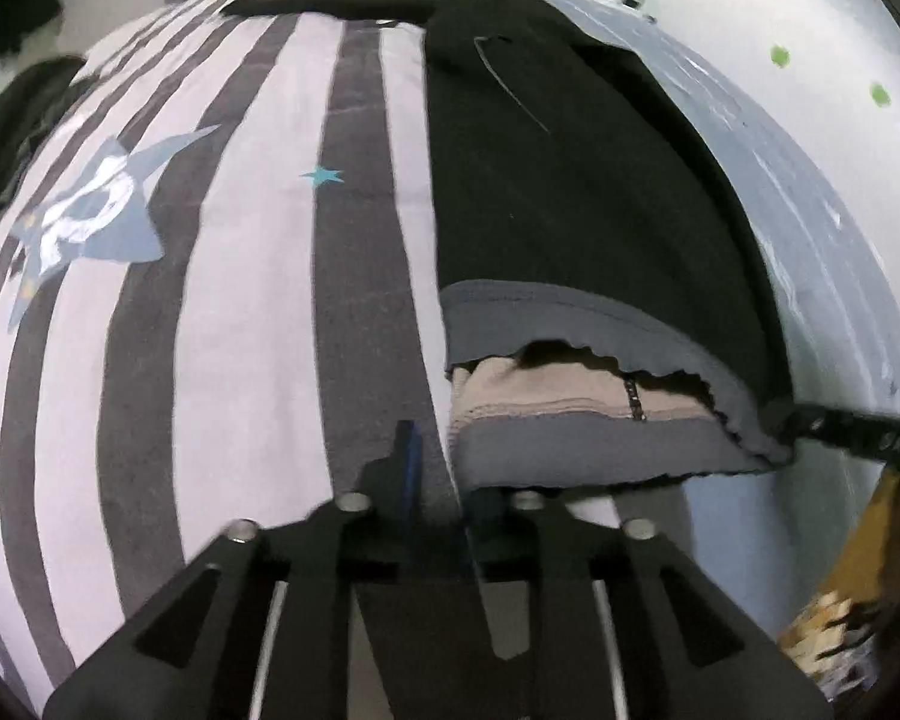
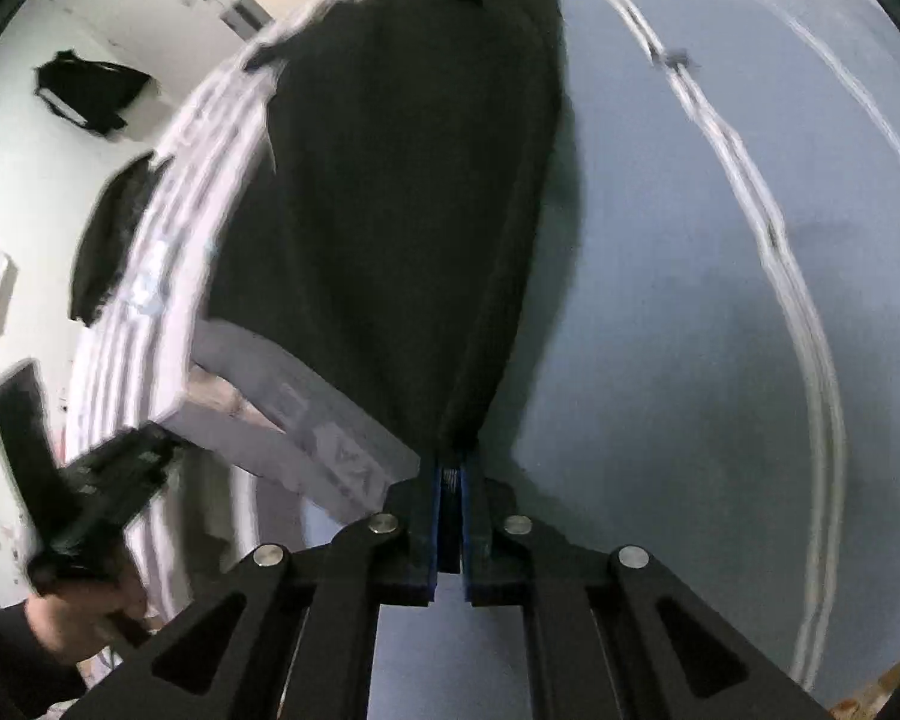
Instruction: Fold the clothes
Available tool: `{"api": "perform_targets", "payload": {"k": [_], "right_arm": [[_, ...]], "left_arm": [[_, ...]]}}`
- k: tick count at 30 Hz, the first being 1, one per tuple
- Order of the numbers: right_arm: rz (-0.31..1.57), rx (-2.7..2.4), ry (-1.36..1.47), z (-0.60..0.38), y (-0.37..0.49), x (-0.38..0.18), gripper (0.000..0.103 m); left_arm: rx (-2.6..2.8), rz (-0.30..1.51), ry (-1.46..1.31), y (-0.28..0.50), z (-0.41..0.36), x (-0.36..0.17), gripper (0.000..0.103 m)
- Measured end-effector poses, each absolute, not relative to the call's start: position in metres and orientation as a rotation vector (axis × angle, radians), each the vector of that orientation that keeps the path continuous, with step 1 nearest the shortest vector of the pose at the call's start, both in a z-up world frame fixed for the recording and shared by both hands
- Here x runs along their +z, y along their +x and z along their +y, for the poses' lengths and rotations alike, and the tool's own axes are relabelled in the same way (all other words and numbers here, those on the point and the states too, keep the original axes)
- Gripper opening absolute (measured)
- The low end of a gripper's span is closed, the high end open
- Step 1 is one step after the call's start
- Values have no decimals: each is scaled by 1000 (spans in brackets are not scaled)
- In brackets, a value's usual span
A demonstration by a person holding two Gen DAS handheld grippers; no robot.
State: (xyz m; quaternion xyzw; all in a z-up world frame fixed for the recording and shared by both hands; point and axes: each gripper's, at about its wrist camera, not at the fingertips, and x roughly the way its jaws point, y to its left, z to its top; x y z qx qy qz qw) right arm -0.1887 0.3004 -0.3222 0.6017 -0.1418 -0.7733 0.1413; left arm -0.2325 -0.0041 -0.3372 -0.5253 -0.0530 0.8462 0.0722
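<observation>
A black garment (image 1: pixel 570 198) lies stretched along the bed, with a grey waistband (image 1: pixel 570 324) and beige lining at its near end. My left gripper (image 1: pixel 444 480) is shut on the waistband's left corner. My right gripper (image 2: pixel 449 480) is shut on the waistband's other corner, and the black garment (image 2: pixel 390 180) fans away from it, lifted. The right gripper's finger (image 1: pixel 858 426) shows at the right edge of the left wrist view. The left gripper (image 2: pixel 108 480) and the hand holding it show at the lower left of the right wrist view.
A striped grey and white bedsheet (image 1: pixel 240 300) with a blue star print covers the bed's left part. A plain blue-grey sheet (image 2: pixel 720 240) covers the right. Dark clothes (image 2: pixel 90 96) lie on the floor beyond the bed. A wall with green dots (image 1: pixel 810 60) is at the right.
</observation>
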Motion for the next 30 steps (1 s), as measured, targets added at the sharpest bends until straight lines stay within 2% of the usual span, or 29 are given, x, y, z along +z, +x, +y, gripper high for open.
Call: {"api": "perform_targets", "payload": {"k": [1,4,5,14,23,30], "right_arm": [[-448,-2230,1723,302,-191,-321,11],[-444,-2278,1682,306,-195,-312,42],[-442,-2293,1682,309,-197,-310,45],[-520,-2347,1654,330,-231,-300,45],[-416,-2301,1671,304,-244,-317,45],[-450,-2292,1686,309,-236,-324,45]], "left_arm": [[2552,-197,-1570,-231,-10,-332,33],[2589,-276,-1544,-224,-27,-314,45],[2596,-287,-1529,-221,-32,-308,46],[2553,-157,-1537,-214,-34,-301,48],[2544,6,-1475,-250,-11,-325,48],[2501,95,-1461,-258,3,-336,36]]}}
